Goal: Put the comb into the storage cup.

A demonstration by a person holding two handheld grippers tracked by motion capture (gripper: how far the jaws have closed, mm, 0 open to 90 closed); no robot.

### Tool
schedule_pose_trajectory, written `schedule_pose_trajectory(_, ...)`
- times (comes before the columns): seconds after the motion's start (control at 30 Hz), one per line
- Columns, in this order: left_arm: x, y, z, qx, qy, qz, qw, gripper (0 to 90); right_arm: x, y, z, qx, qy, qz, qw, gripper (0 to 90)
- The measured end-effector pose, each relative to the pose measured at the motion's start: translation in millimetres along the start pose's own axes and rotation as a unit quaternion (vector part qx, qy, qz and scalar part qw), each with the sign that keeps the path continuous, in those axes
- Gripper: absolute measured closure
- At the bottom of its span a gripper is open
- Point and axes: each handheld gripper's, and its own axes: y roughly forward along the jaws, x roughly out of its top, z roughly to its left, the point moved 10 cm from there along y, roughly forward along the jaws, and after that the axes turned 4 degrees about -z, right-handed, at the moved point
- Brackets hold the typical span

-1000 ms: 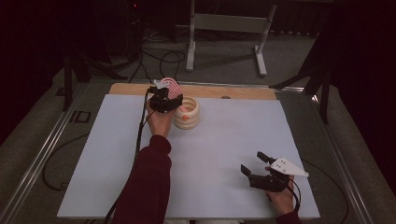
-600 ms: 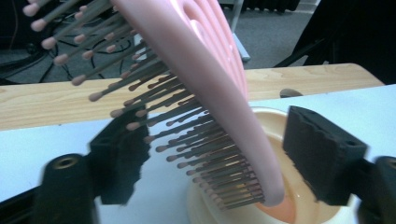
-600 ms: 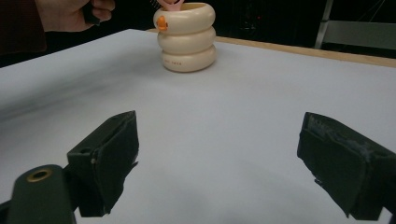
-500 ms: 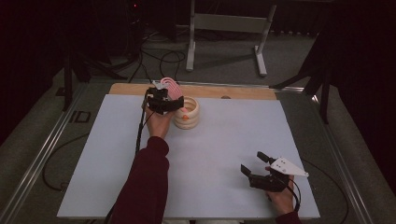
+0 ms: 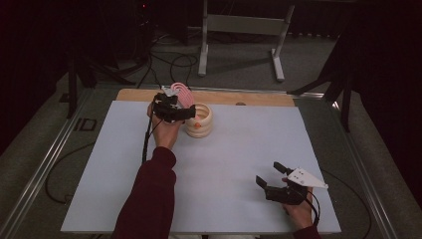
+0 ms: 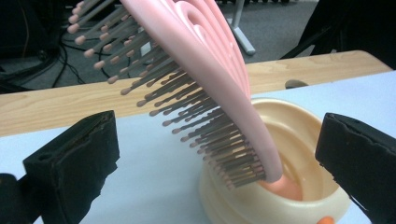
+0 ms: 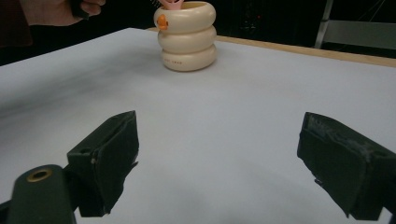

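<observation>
Table [image 5: 224, 164] spreading pale and bare across the high view, showing a strip of wooden edge [image 5: 259, 97] along its far side. Cream holder [image 5: 200, 121] standing upright near that far edge, left of centre, looking like three stacked rings with a small orange mark on its side. Pink hairbrush [image 6: 205, 70] leaning tilted in the holder, handle end resting down inside the cup, head and bristles rising up and away toward the wooden strip.

Left gripper [image 5: 171, 110] hovering just beside the holder, held in a hand on a dark red sleeve [image 5: 149, 199] reaching in from the near edge. Jaws having just been opening, now standing wide and released, the brush passing between them without either pad pressing on it; in the left gripper view, clear gaps showing on both sides of the brush.

Right gripper [image 5: 271, 179] resting low over the table's near right corner, well apart from the holder, carrying a grey three-cornered plate on top. Jaws spread wide too, gripping nothing, with bare tabletop lying between them in the right gripper view and the holder [image 7: 186, 35] standing far ahead.
</observation>
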Motion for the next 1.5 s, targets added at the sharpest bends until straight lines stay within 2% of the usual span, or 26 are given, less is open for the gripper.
schedule_pose_trajectory(0.2, 5.4, -9.0, 0.8, -0.003, 0.005, -0.015, 0.9999, 0.1, -0.1, 0.0, -0.1, 0.0, 0.0, 0.0, 1.0, 12.9)
schedule_pose_trajectory(0.33, 10.6, -16.9, 0.7, -0.024, -0.01, -0.027, 0.9993, 0.1, -0.1, 0.1, -0.2, -0.002, -0.002, 0.001, 1.0, 12.9)
schedule_pose_trajectory(0.53, 14.4, -28.4, -1.5, -0.034, 0.019, -0.032, 0.9987, 0.1, -0.3, 0.5, 0.3, -0.001, -0.001, 0.001, 1.0, 12.9)
schedule_pose_trajectory(0.6, 15.6, -32.2, -3.1, -0.035, 0.034, -0.034, 0.9982, 0.1, -0.2, 0.6, 0.6, -0.001, -0.001, 0.001, 1.0, 12.9)
schedule_pose_trajectory(0.77, 18.0, -40.7, -7.3, -0.048, 0.055, -0.035, 0.9967, 0.1, -0.1, 0.8, 1.1, 0.0, -0.001, 0.001, 1.0, 12.9)
schedule_pose_trajectory(1.23, 18.3, -67.9, -5.4, -0.071, 0.081, -0.043, 0.9933, 0.0, -0.9, 0.9, -0.9, -0.004, 0.0, 0.004, 1.0, 12.9)
schedule_pose_trajectory(1.37, 15.0, -76.1, -3.9, -0.073, 0.096, -0.043, 0.9918, 0.0, -1.1, 0.9, -1.2, -0.004, 0.001, 0.004, 1.0, 12.9)
schedule_pose_trajectory(1.5, 9.2, -83.9, -2.3, -0.085, 0.098, -0.043, 0.9906, 0.0, -1.3, 1.3, -1.5, -0.005, 0.0, 0.004, 1.0, 12.9)
